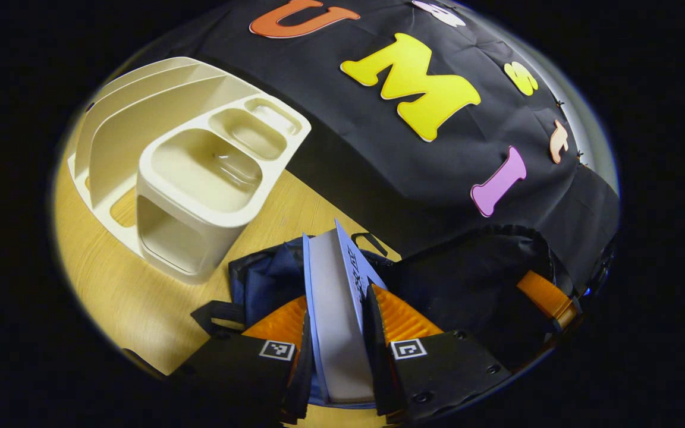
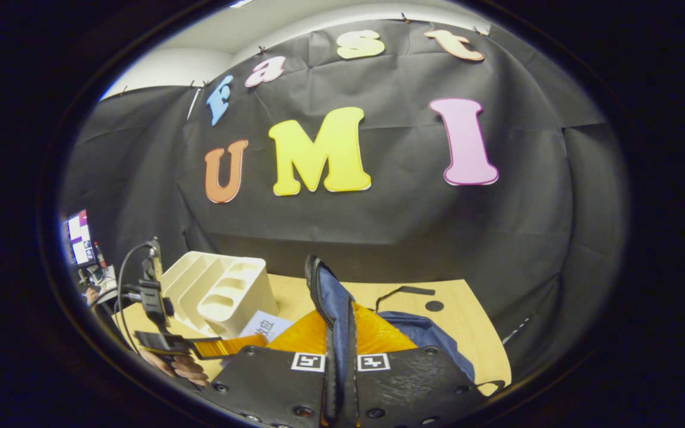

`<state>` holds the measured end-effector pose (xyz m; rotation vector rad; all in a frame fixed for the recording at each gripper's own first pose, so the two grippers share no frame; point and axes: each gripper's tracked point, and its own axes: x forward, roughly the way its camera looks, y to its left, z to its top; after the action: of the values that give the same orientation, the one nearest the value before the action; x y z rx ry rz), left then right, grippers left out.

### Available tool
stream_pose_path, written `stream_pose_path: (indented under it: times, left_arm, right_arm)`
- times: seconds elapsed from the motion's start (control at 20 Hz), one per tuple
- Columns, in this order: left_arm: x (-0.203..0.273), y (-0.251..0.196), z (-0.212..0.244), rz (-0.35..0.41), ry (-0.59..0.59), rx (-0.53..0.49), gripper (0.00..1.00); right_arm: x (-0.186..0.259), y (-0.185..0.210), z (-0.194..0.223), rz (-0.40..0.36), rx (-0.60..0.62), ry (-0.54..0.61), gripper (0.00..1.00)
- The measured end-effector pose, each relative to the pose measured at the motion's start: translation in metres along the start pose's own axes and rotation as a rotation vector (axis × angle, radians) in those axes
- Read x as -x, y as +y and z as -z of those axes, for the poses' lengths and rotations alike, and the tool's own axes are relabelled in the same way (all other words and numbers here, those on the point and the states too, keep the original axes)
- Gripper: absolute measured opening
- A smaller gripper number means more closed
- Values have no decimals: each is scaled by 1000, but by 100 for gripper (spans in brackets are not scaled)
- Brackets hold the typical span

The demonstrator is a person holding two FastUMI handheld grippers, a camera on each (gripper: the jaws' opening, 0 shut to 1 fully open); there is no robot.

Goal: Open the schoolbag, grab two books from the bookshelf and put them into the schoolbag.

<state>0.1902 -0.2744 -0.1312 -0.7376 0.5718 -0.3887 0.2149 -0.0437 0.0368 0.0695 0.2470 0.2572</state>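
Note:
A book (image 1: 336, 321) with a blue cover and white page block stands on edge between the fingers of my left gripper (image 1: 339, 303), which is shut on it. Its far end points over the dark blue schoolbag (image 1: 265, 279) lying on the wooden table. My right gripper (image 2: 342, 333) is shut on the bag's zipped edge (image 2: 324, 291) and holds it raised. In the left gripper view the right gripper (image 1: 547, 297) shows at the right by the bag's dark flap. The cream bookshelf (image 1: 200, 166) stands at the left, its slots holding no books.
The wooden table (image 1: 116, 285) runs to the black cloth wall behind. In the right gripper view the bookshelf (image 2: 223, 291) stands left of the bag (image 2: 420, 333), with the left gripper (image 2: 158, 342) and a hand in front of it. A monitor (image 2: 79, 236) sits far left.

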Motion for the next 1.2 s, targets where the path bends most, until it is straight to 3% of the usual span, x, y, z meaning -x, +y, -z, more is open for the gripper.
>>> stream_pose_path:
  times: [0.35, 0.9, 1.1, 1.15, 1.2]
  left_arm:
    - [-48, -17, 54, 37, 70, 53, 46]
    - [-73, -35, 61, 7, 17, 73, 46]
    - [-75, -36, 61, -4, 17, 86, 51]
    - [-73, -38, 62, -8, 25, 41, 65]
    - [-71, -38, 63, -20, 31, -23, 68]
  right_arm:
    - [5, 4, -9, -38, 1, -44, 5]
    - [7, -21, 7, -62, -102, -58, 5]
    - [4, -31, 19, -37, -132, -27, 5]
    - [5, -31, 22, -32, -131, -21, 5]
    - [6, -34, 24, -23, -133, -16, 5]
